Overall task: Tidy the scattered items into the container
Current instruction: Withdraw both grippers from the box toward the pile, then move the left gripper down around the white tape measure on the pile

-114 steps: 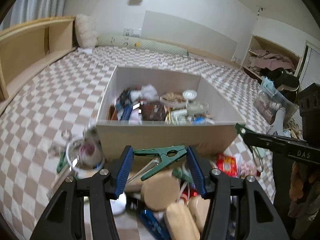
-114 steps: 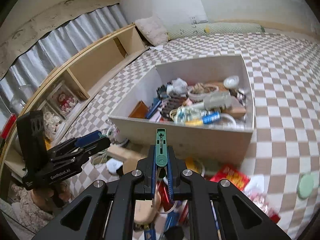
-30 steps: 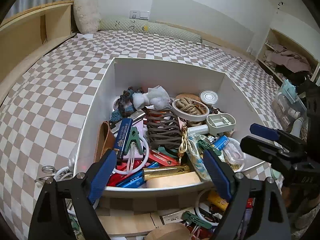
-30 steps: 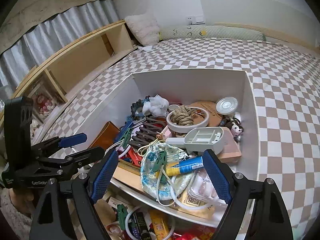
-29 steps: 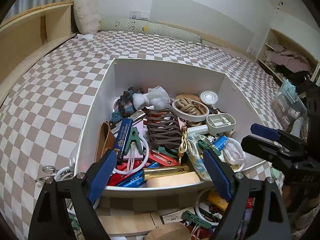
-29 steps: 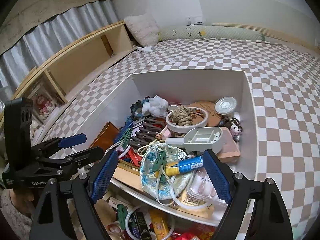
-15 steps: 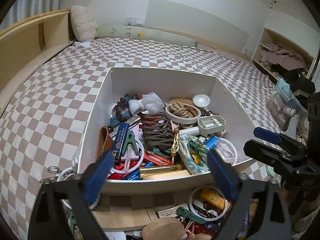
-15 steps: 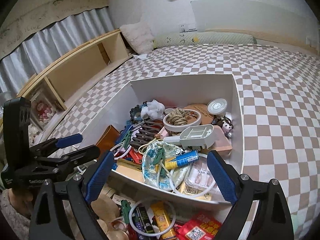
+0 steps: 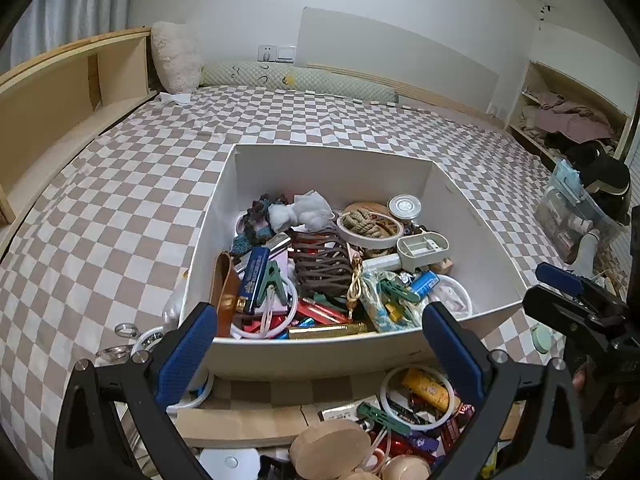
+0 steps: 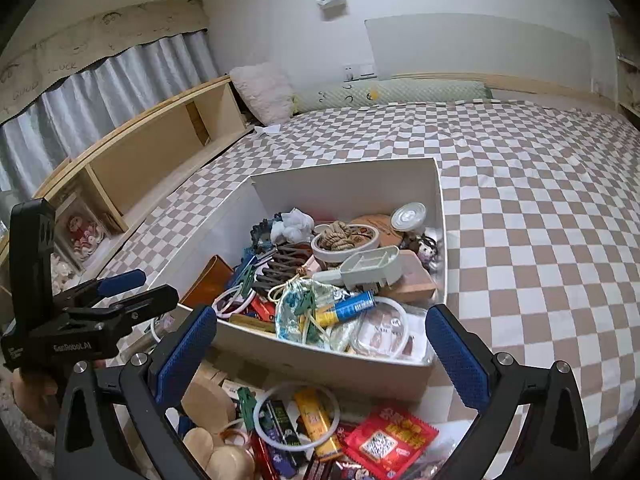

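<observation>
Nearest, left gripper (image 9: 320, 350) and right gripper (image 10: 322, 354): jaws spread wide, nothing between them. Just beyond, scattered items on the checkered bedcover (image 10: 540, 240): green clip (image 9: 378, 414), white ring (image 10: 296, 416), yellow tube (image 9: 426, 388), red packet (image 10: 390, 440), round wooden disc (image 9: 330, 444). Behind these, white container (image 9: 332, 168), open-topped, crowded with a green clothespin (image 9: 270, 278), brown hair claw (image 9: 322, 264), rope coil (image 9: 362, 222), blue tube (image 10: 348, 308). Farthest, wooden shelf (image 10: 160, 148), pillow (image 9: 174, 60), curtain (image 10: 100, 88).
</observation>
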Tool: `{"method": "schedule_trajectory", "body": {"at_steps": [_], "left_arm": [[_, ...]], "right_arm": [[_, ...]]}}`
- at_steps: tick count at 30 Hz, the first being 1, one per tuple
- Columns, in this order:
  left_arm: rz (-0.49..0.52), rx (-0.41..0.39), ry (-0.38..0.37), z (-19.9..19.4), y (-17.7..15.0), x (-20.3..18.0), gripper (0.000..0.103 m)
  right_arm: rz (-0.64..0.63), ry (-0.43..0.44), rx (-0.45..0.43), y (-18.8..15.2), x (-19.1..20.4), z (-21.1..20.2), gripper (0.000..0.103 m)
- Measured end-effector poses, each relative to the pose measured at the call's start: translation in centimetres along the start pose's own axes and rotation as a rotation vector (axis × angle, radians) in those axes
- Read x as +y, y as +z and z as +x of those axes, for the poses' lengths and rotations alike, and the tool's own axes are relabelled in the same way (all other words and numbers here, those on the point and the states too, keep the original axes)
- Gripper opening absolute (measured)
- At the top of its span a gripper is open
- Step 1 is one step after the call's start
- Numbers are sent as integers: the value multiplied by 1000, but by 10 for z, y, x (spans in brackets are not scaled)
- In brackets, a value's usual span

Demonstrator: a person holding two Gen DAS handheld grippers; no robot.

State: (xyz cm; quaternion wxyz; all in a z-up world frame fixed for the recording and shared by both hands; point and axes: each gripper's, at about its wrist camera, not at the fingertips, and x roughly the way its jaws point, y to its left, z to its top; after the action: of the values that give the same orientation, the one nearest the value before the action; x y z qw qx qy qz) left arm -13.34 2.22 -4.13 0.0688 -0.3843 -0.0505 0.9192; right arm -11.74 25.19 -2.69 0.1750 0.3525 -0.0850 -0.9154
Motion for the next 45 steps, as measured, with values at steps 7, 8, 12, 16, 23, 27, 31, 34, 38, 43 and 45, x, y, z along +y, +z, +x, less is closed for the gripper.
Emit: {"method": "schedule_trajectory", "body": {"at_steps": [7, 8, 12, 16, 23, 27, 31, 34, 38, 43, 45], "left_arm": [[-9, 0, 6, -10, -10, 7, 103], [-9, 1, 6, -11, -10, 8, 103], [-17, -5, 3, -18, -14, 12, 103], [-40, -8, 3, -26, -18, 18, 103], [-30, -34, 35, -44, -25, 24, 103], [-20, -23, 61, -52, -32, 28, 103], [-18, -31, 77, -61, -40, 33, 103], [-18, -41, 60, -66, -50, 39, 103], [-30, 2, 35, -66, -68, 46, 103], [-8, 57, 31, -61, -95, 50, 101], [2, 76, 30, -58, -103, 51, 101]], "right_arm": [[17, -4, 4, -14, 0, -9, 103], [17, -7, 5, -16, 0, -10, 103], [18, -8, 8, -22, 3, -13, 103], [24, -10, 8, -28, 5, -16, 103], [20, -6, 27, -41, 8, -18, 103], [22, 10, 42, -51, 11, -17, 103], [12, 20, 59, -61, 16, -15, 103], [-2, 32, 70, -64, 20, -14, 103], [-22, 37, 63, -66, 26, -15, 103], [-28, 39, 50, -68, 26, -16, 103], [-13, 44, 58, -69, 23, -15, 103]]}}
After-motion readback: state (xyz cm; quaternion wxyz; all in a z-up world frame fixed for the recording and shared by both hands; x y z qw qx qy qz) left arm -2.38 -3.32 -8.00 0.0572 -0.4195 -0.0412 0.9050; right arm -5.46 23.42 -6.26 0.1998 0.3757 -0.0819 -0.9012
